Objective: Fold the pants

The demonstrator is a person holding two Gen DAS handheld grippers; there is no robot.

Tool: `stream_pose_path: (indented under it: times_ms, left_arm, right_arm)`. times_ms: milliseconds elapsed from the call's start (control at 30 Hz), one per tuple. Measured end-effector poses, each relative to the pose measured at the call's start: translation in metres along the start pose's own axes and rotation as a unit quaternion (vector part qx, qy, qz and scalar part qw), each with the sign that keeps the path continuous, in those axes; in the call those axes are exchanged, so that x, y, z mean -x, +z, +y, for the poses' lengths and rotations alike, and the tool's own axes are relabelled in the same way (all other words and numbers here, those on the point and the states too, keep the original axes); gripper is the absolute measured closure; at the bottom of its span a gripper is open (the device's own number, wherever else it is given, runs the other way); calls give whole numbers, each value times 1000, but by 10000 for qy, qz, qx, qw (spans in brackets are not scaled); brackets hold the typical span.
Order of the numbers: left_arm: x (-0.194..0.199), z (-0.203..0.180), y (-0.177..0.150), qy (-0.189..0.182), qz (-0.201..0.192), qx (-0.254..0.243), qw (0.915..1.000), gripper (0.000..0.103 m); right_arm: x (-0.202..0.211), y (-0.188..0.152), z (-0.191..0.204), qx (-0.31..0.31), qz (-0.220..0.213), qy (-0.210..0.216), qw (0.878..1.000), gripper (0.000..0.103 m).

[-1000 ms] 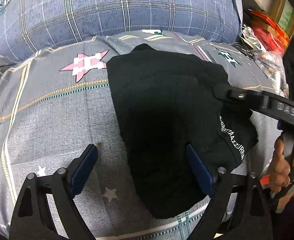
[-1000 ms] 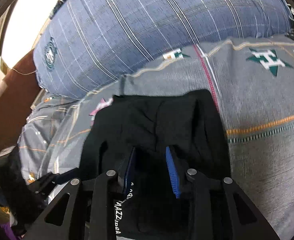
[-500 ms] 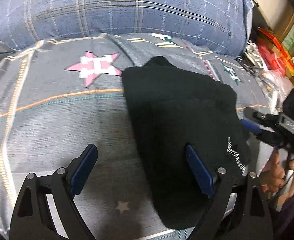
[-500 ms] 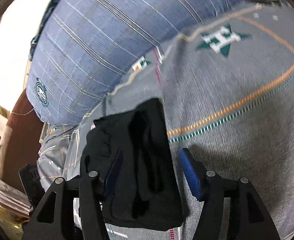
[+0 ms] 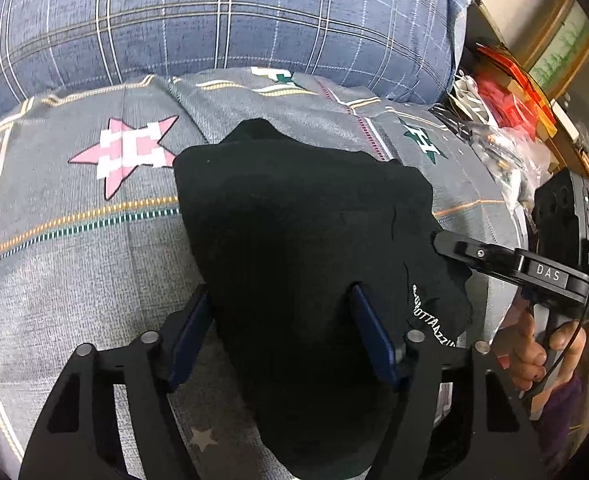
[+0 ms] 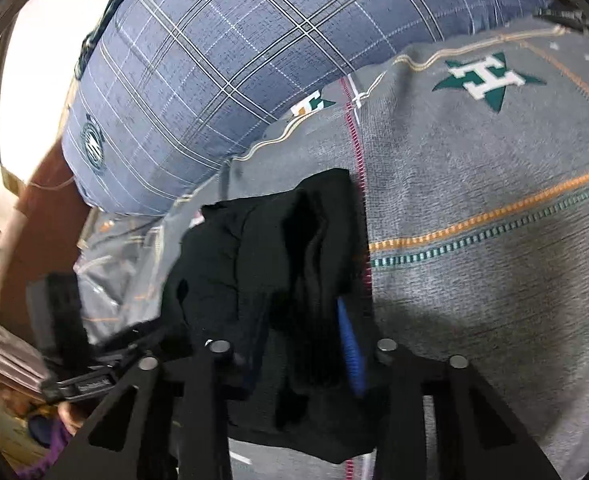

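The black pants (image 5: 294, 248) lie folded into a compact bundle on the grey patterned bedspread (image 5: 74, 280); white lettering shows on their right edge. My left gripper (image 5: 282, 340) has its jaws partly closed around the near end of the bundle, with cloth between the blue pads. My right gripper (image 6: 302, 344) is at the bundle's right edge, its fingers round a thick stack of black folds (image 6: 270, 264). It also shows from the side in the left wrist view (image 5: 446, 244), touching the pants.
A large blue plaid pillow (image 5: 214, 20) lies along the far side of the bed. Cluttered red packages and bags (image 5: 506, 92) sit beyond the bed's right edge. A brown headboard (image 6: 34, 216) stands to the left in the right wrist view.
Both grippers have narrowed from wide open onto the pants bundle. The right gripper has come back in against the bundle's right edge.
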State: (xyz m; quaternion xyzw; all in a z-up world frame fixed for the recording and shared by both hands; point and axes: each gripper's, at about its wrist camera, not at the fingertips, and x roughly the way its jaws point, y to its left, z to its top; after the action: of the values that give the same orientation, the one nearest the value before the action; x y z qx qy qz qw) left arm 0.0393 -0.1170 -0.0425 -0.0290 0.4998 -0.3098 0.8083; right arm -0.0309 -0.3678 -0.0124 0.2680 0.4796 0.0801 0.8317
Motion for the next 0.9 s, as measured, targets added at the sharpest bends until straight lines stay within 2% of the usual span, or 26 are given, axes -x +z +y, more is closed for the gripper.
stream_pose_path:
  times_ms: [100, 167, 233, 267, 300, 367, 433, 533, 667, 900]
  left_arm:
    - [-2, 0, 1, -15, -13, 41, 10000, 34]
    - [-5, 1, 2, -37, 48, 81, 9999, 29]
    - [-9, 2, 3, -63, 157, 75, 9998, 27]
    - [-8, 3, 3, -82, 160, 111, 9998, 28]
    - [-5, 4, 3, -104, 107, 170, 9997, 33]
    - [2, 4, 1, -119, -65, 204, 9997, 47]
    - [6, 3, 1, -98, -156, 168, 9997, 62]
    - [14, 3, 1, -49, -230, 113, 9997, 72]
    - [31, 3, 2, -76, -398, 96, 9991, 75]
    - [63, 17, 0, 101, -635, 174, 9978, 76]
  right_arm:
    - [-7, 0, -2, -96, 130, 52, 9999, 65]
    - [-11, -1, 0, -102, 159, 138, 9997, 56]
    - [-10, -3, 4, 24, 111, 53, 9999, 56]
    - [-10, -4, 6, 64, 95, 42, 9999, 60]
    - [-8, -5, 8, 101, 59, 88, 9999, 69]
    - [-3, -5, 12, 218, -56, 133, 9997, 81]
    - [4, -6, 18, 367, -226, 212, 9988, 84]
    - [10, -9, 32, 677, -377, 265, 9966, 85]
    - [17, -13, 44, 866, -508, 353, 9943, 85]
    - [19, -14, 79, 1093, -691, 723, 9890, 85]
